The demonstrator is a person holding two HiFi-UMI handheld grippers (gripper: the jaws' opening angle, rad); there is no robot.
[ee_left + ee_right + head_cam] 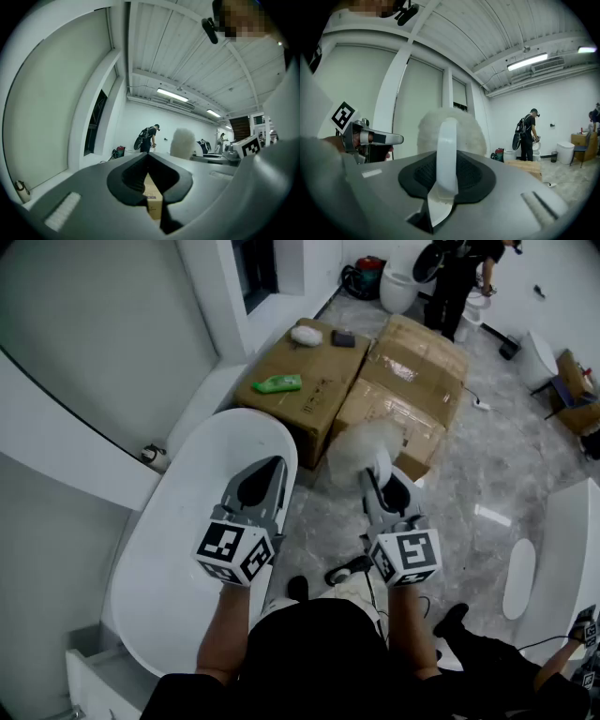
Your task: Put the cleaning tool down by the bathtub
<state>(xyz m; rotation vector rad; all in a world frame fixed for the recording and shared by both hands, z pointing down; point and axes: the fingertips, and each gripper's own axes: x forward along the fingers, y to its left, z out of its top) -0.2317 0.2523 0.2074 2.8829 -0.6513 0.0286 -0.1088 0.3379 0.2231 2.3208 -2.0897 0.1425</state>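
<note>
- Right gripper was clamped on the smooth white plastic handle of the fluffy, round duster, held just beside the tub.
- Left gripper was over the glossy oval tub, its jaws together and empty.

The cleaning tool is fluffy white, bathtub white, cardboard boxes brown, bottle green, floor marbled grey.

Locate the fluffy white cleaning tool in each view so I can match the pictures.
Head view: cleaning tool centre, in the right gripper, before the cardboard boxes.
Left gripper view: right of centre, beyond the jaws.
Right gripper view: dead centre, handle between the jaws.
Shared landmark: the standing person in black.
</note>
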